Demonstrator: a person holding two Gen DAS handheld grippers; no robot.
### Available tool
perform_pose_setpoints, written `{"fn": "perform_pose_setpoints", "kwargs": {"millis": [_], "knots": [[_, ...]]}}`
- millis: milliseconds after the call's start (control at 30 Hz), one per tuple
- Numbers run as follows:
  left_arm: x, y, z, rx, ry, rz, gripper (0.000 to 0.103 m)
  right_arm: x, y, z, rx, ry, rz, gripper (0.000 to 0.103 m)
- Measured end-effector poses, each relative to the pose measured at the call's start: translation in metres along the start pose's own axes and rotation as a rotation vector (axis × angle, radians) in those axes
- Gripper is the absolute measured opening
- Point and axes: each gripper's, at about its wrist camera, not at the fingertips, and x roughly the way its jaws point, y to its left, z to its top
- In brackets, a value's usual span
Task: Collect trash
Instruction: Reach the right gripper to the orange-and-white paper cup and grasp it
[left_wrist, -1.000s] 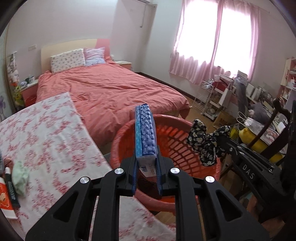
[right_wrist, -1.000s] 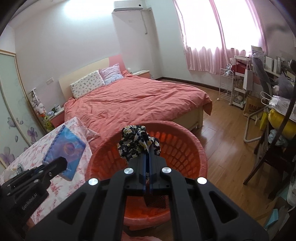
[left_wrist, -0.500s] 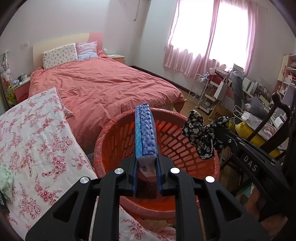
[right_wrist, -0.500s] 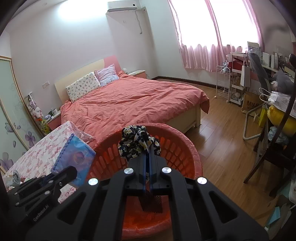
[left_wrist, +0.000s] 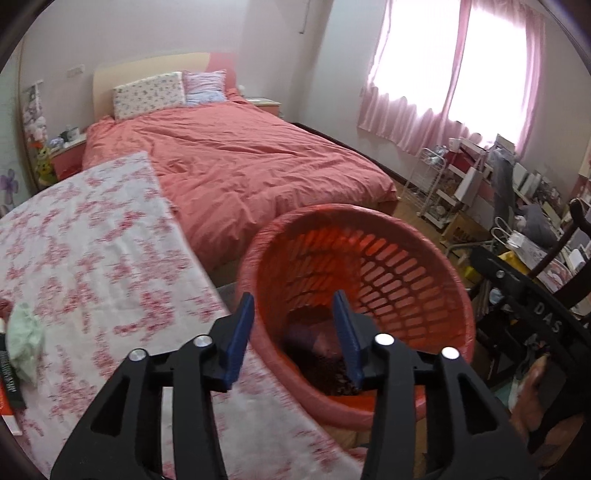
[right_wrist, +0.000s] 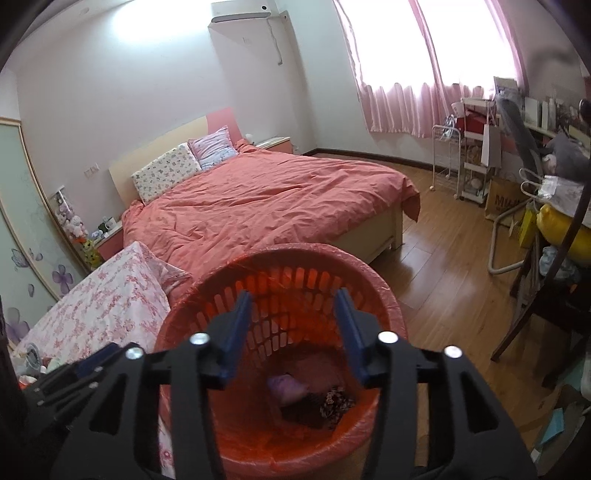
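Observation:
A red slatted basket (left_wrist: 413, 258) (right_wrist: 229, 439) lined with a red bag stands beside the floral-covered table. My left gripper (left_wrist: 293, 332) hangs over the basket's near rim, its jaws opening with nothing between them. My right gripper (right_wrist: 293, 326) is above the basket, its jaws also opening and empty. At the bottom of the basket lie the black-and-white floral scrunchie (right_wrist: 334, 400) and a purplish packet (right_wrist: 288, 386). In the left wrist view the right gripper's black body (left_wrist: 532, 295) shows at the right. A crumpled pale green tissue (left_wrist: 24, 341) lies on the table at far left.
The table with a pink floral cloth (left_wrist: 92, 258) is left of the basket, with a tube (left_wrist: 7, 384) at its left edge. Behind is a bed with a coral duvet (right_wrist: 266, 199). Wooden floor (right_wrist: 443, 280), a dark chair (right_wrist: 546, 295) and cluttered shelves stand to the right.
Both grippers opened. The blue tissue packet left the left gripper and the floral scrunchie left the right one; both now lie in the basket. The left gripper dipped slightly.

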Motion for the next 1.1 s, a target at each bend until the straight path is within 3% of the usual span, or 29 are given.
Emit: {"fn": "perform_pose_setpoints", "kwargs": {"millis": [133, 467, 700, 933, 1100], "knots": [[-0.016, 0.016, -0.007, 0.003, -0.017, 0.065, 0.057, -0.007, 0.007, -0.003, -0.024, 0.006, -0.007, 0.052], [-0.072, 0.075, -0.032, -0.066, -0.053, 0.198, 0.062, -0.026, 0.064, -0.021, -0.115, 0.043, 0.063, 0.052], [-0.119, 0.132, -0.056, -0.162, -0.082, 0.303, 0.065, -0.042, 0.139, -0.048, -0.222, 0.085, 0.165, 0.054], [-0.167, 0.201, -0.084, -0.261, -0.117, 0.453, 0.066, -0.065, 0.231, -0.088, -0.336, 0.138, 0.31, 0.059], [-0.198, 0.245, -0.109, -0.352, -0.131, 0.534, 0.066, -0.079, 0.295, -0.12, -0.391, 0.18, 0.414, 0.068]]}}
